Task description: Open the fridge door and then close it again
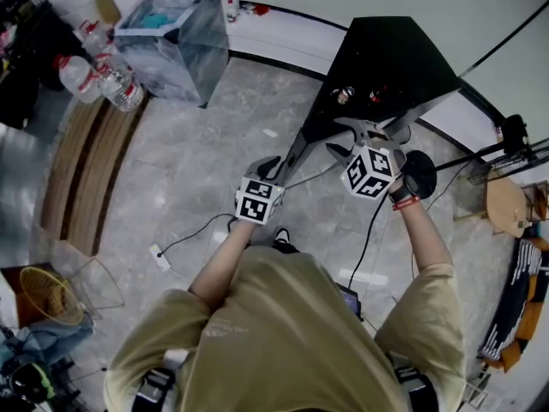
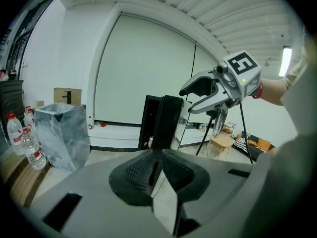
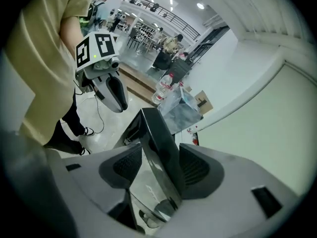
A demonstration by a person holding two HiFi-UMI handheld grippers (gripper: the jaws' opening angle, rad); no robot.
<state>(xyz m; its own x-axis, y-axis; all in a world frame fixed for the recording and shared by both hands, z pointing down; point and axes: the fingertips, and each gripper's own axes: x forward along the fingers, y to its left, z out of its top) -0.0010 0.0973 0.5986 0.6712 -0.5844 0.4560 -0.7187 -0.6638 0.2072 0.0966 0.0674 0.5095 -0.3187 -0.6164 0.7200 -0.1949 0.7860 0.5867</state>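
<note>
Fridge door (image 1: 302, 148) stands well open from the black fridge (image 1: 395, 54) on the floor. Opening judged done; closing outstanding. Left hand-held gripper (image 2: 157, 170) is clamped on the door's edge. Right hand-held gripper (image 3: 157, 167) straddles it, jaws wide, not gripping.

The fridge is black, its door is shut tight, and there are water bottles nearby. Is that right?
Not quite. The door is open, not shut tight: the left gripper view shows it swung out from the fridge, with shelves showing inside. The fridge is black, and water bottles do stand nearby.
</note>
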